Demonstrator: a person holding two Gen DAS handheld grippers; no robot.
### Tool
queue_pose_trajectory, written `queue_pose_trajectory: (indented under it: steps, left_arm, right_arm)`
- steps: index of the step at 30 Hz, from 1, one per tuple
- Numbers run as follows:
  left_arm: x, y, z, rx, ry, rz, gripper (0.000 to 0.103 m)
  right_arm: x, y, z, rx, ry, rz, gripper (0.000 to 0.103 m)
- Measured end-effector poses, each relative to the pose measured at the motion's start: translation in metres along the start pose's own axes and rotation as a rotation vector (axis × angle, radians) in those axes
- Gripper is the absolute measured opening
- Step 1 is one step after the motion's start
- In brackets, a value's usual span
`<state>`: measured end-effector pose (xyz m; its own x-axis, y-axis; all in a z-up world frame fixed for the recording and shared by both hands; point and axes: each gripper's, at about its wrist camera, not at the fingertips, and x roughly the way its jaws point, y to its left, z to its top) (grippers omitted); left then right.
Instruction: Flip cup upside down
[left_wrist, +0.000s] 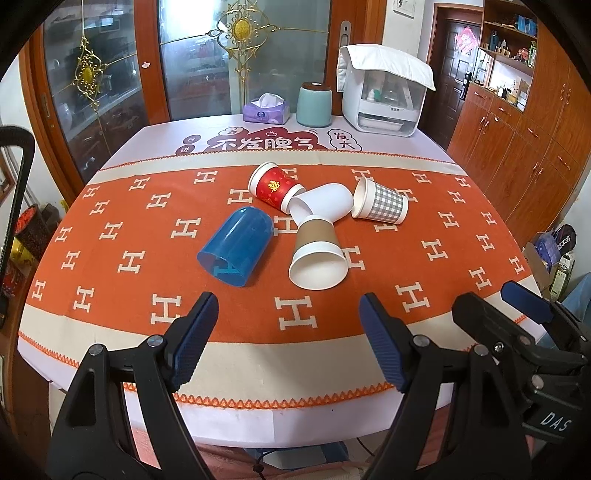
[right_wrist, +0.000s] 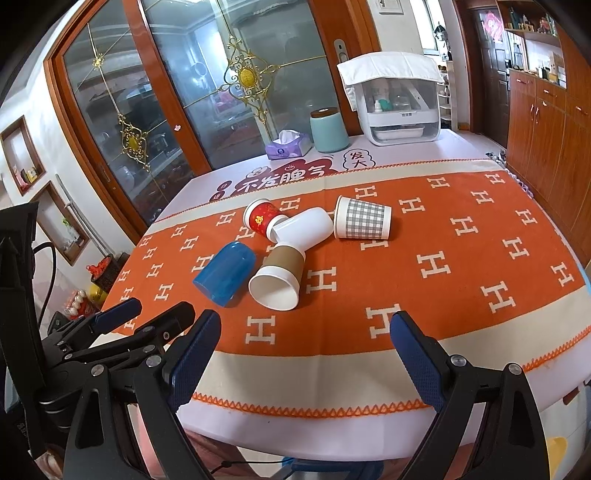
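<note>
5 cups on their sides, both grippers spread and holding nothing.

Left wrist view: the left gripper (left_wrist: 288, 314) hangs at the table's (left_wrist: 229, 417) near edge; the brown-sleeved cup (left_wrist: 317, 254) lies straight ahead, mouth toward the fingers, with the blue cup (left_wrist: 236, 251) left of it.
Right wrist view: the right gripper (right_wrist: 304, 336) sees the brown-sleeved cup (right_wrist: 277, 278) ahead-left, on an orange cloth (right_wrist: 461, 266); a glass door (right_wrist: 207, 96) stands behind.
</note>
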<state>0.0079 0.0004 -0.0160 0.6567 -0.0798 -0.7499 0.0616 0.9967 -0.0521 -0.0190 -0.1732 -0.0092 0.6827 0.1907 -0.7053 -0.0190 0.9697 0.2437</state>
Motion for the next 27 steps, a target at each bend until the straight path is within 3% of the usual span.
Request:
queue_pose_trajectory:
  steps: [15, 27]
  left_arm:
    - [0.006, 0.001, -0.002, 0.009, 0.016, 0.002, 0.077]
    - [0.044, -0.003, 0.032, 0.036, 0.105, -0.038, 0.077]
  right_arm:
    - [0.007, -0.001, -0.002, 0.009, 0.012, 0.002, 0.094]
    - [0.043, -0.014, 0.029, 0.036, 0.052, -0.016, 0.094]
